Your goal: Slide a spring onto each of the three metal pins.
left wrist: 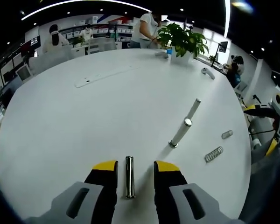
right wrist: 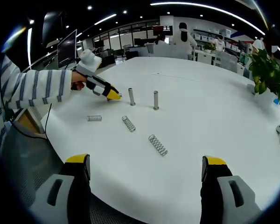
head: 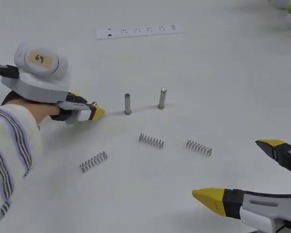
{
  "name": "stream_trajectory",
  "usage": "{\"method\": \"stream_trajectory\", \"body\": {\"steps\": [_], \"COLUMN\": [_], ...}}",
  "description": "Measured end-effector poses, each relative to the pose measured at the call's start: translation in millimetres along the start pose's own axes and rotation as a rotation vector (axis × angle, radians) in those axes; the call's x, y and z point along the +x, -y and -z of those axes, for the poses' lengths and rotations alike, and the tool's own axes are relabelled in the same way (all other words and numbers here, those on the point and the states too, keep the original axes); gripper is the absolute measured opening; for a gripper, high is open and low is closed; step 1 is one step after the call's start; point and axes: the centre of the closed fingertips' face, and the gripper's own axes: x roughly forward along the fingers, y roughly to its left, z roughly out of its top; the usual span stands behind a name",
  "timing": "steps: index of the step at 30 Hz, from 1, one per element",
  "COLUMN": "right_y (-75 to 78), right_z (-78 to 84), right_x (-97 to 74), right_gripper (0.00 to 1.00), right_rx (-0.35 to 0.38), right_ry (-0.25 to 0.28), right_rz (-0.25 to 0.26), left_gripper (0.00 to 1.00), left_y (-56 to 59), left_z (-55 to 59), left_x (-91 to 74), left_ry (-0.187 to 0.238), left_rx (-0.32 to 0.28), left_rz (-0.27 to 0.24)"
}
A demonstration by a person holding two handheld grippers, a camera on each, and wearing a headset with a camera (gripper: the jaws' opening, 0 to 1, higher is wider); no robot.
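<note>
Left gripper view: left tool (left wrist: 130, 169) released around a pin (left wrist: 129, 177), not touching. Threading seems not begun; the right tool (right wrist: 145, 162), open and empty, must fetch the spring (head: 93, 161) nearest that pin.

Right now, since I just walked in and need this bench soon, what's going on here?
A person is working at a white table with two grippers. The left hand-held gripper is open, with one metal pin between its jaws, not clamped. Two more pins stand upright nearby. Three springs lie loose on the table, none on a pin yet. The right hand-held gripper is wide open and holds nothing.
</note>
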Motion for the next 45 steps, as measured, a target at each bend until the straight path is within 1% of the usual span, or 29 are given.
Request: {"method": "stream_trajectory", "body": {"steps": [2,4,7,9,13,17,20,24,25,26,28,29,30,32,35,37,40,43,45], "right_y": [0.3,0.6,1.4,1.1,0.2,-0.3,-0.1,0.7,0.6,0.5,-1.4,-1.9,-1.1,-0.4,1.5,2.2,2.2,2.1,1.6], "right_z": [0.0,-0.3,-0.8,0.5,2.3,1.5,0.4,1.6,2.1,2.5,1.0,-1.7,-3.3,-4.1,-1.7,0.5,1.2,1.4,1.7], "right_x": [-0.1,-0.1,-0.1,0.0,0.6,0.7,0.6,0.4,0.4,0.4,0.2,-0.2,-0.8,-0.9,-1.2,-0.9,-0.8,-0.7,-0.4], "right_gripper": [0.98,0.98,0.98,0.98,0.98,0.98,0.98,0.97,0.97,0.97,0.97,0.97,0.97,0.97,0.97,0.97,0.97,0.97,0.97], "right_rx": [0.0,0.001,0.005,0.001,-0.003,-0.001,0.006,0.002,0.003,0.004,0.022,0.041,0.045,0.04,0.018,0.009,0.006,0.004,0.001], "right_ry": [0.0,0.0,0.004,-0.003,-0.011,-0.008,-0.002,-0.007,-0.009,-0.009,0.002,0.018,0.026,0.027,0.013,0.003,0.001,0.0,-0.001], "right_rz": [0.001,0.002,0.004,0.003,0.001,-0.003,-0.004,-0.003,-0.005,-0.007,-0.018,-0.024,-0.021,-0.017,-0.007,-0.002,-0.002,-0.002,-0.005], "left_gripper": [0.24,0.23,0.2,0.18,0.15,0.14,0.1,0.01,0.01,0.01,0.01,0.0,0.0,0.0,0.0,0.0,0.0,0.0,0.0], "left_y": [0.2,0.9,-0.4,-0.1,0.6,1.7,0.5,-4.9,-5.0,-5.2,-6.1,-5.9,-6.0,-6.5,-7.0,-7.3,-6.9,-6.2,-6.4], "left_z": [-0.3,-0.7,1.5,2.2,1.3,0.1,0.2,0.8,1.3,1.9,1.2,1.3,1.4,1.4,1.3,1.5,1.6,1.4,1.1], "left_x": [1.4,2.7,4.5,5.4,6.8,8.2,8.3,7.6,7.1,7.2,8.3,8.4,8.7,9.4,10.4,10.6,10.5,10.8,10.9], "left_ry": [-0.005,-0.004,-0.014,-0.018,-0.019,-0.017,-0.022,-0.037,-0.041,-0.044,-0.04,-0.04,-0.041,-0.042,-0.05,-0.054,-0.058,-0.07,-0.083], "left_rx": [0.013,0.01,0.012,0.009,0.016,0.022,0.039,0.026,0.022,0.004,-0.003,-0.004,0.0,0.011,0.018,0.009,0.005,0.015,-0.001], "left_rz": [0.0,0.004,-0.005,-0.006,-0.014,-0.009,-0.016,-0.031,-0.028,-0.023,-0.024,-0.025,-0.027,-0.03,-0.039,-0.045,-0.049,-0.049,-0.046]}}
